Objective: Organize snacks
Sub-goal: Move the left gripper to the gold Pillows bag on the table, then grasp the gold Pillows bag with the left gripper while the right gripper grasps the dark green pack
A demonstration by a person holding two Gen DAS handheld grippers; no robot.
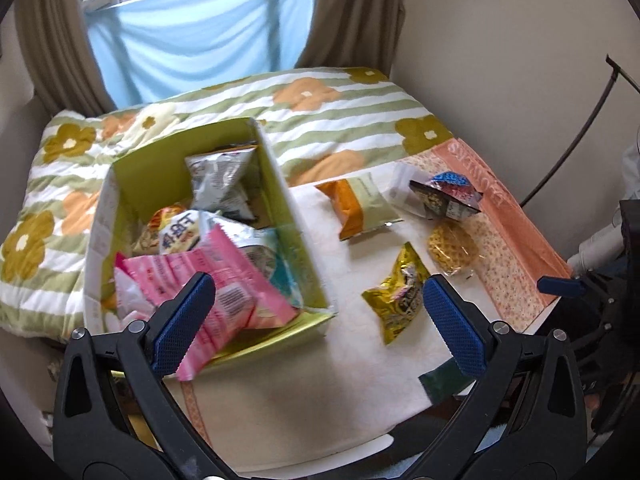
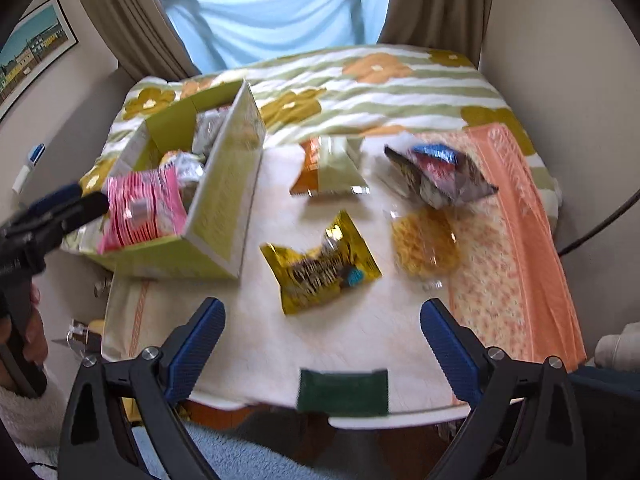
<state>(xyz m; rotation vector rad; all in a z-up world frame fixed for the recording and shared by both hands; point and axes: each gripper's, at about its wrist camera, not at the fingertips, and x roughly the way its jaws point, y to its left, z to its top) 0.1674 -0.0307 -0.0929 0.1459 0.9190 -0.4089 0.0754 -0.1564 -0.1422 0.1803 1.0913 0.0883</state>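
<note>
Status: roughly half done, judging by the count.

Green box [image 1: 296, 216] sits at about 10 o'clock on the white cloth [image 1: 360, 360], already holding several snacks: a pink pack [image 1: 240, 280] at the near end, a silver bag [image 1: 218, 178] at the far end, and a few more packets between them, partly hidden.

Still loose on the cloth, all to the right of the box:
- gold packet [image 2: 320, 264], dead centre, closest to the right gripper
- clear bag of yellow snacks [image 2: 424, 244], at 3 o'clock of the gold one, just beside it
- orange-and-green packet [image 2: 332, 168], at 12 o'clock of the gold one
- dark bag with blue and red print [image 2: 440, 176], at 1 o'clock, near the peach border of the cloth

So four left to move, as far as I can see. A dark green flat thing [image 2: 344, 392] lies at the near edge at 6 o'clock; can't tell if it's a snack.

Left gripper [image 1: 320, 320]: jaws spread wide, nothing between the pads. It hangs over the near right corner of the box; the pink pack shows behind the left finger, not pinched.

Right gripper [image 2: 322, 342]: jaws spread wide, empty, above bare cloth just short of the gold packet.

Likely next pick: gold packet with the right gripper. Frames are motion-blurred, so print details are unreadable.
</note>
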